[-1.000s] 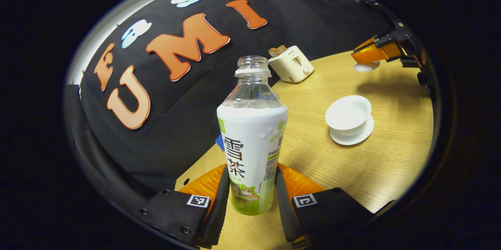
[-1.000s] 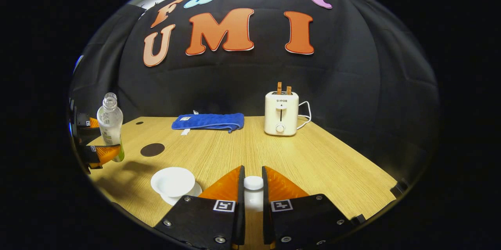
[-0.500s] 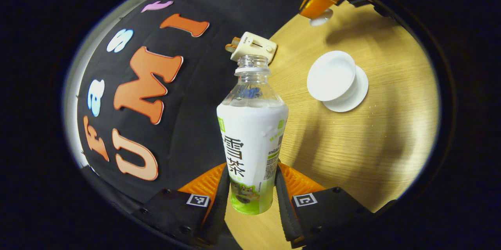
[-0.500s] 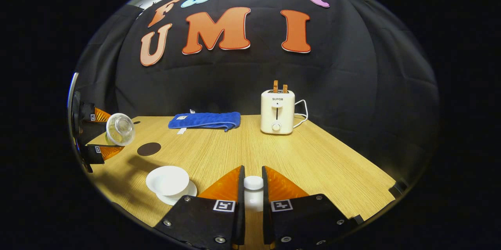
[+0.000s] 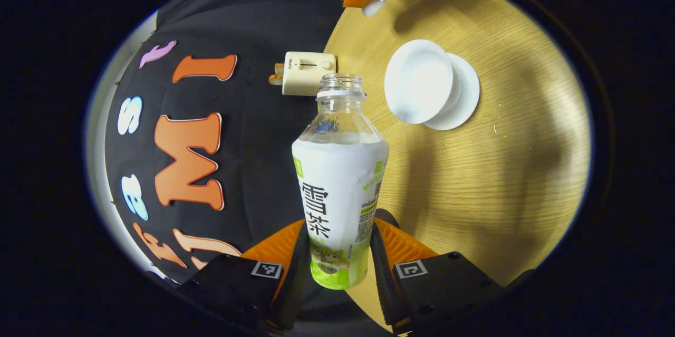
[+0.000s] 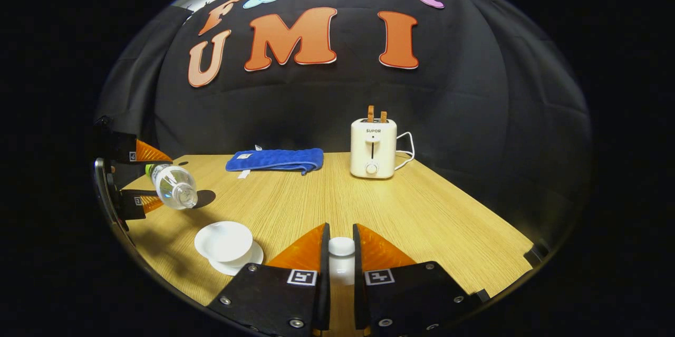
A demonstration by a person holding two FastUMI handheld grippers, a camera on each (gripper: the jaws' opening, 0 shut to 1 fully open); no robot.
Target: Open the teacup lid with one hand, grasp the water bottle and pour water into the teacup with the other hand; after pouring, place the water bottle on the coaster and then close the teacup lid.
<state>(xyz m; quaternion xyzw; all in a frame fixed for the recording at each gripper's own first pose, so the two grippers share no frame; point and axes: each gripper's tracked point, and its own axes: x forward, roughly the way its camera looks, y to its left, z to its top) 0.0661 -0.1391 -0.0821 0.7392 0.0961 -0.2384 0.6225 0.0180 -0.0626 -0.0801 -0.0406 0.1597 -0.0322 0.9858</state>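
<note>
My left gripper is shut on the open water bottle, a clear bottle with a white and green label. In the right gripper view the bottle lies tipped almost level in the left gripper, its mouth up and to the left of the teacup. The white teacup stands uncovered on its saucer. My right gripper is shut on the knob of the white lid, held above the table to the right of the cup. A dark round coaster peeks out behind the bottle's mouth.
A cream toaster with a white cord stands at the back of the wooden table. A folded blue towel lies along the back edge left of it. The toaster also appears past the bottle's neck.
The left gripper has rolled the bottle from upright to nearly level and brought its mouth closer to the teacup. The right gripper has held still with the lid.
</note>
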